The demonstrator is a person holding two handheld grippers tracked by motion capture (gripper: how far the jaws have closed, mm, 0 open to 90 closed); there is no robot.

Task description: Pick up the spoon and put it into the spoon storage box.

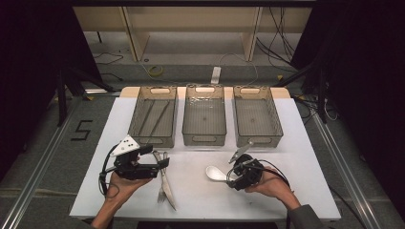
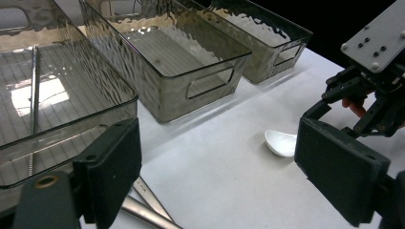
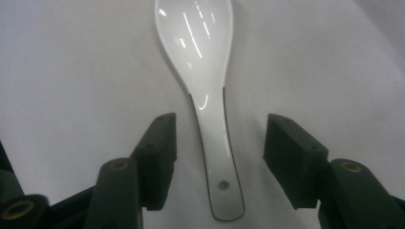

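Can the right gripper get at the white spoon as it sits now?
Probably yes. The right gripper is open with the white spoon handle lying between its jaws, pads clear of it on both sides. Nothing on the table blocks it.

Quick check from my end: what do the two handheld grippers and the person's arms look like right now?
Both grippers are black, each with two blocky, flat-faced jaws on hinged links with brass-coloured pivot pins. The left gripper carries a pale grey three-cornered plate with dark dots, and a black cable loops from it. The right gripper carries a grey plate too and trails a black cable. The right forearm wears a grey sleeve.
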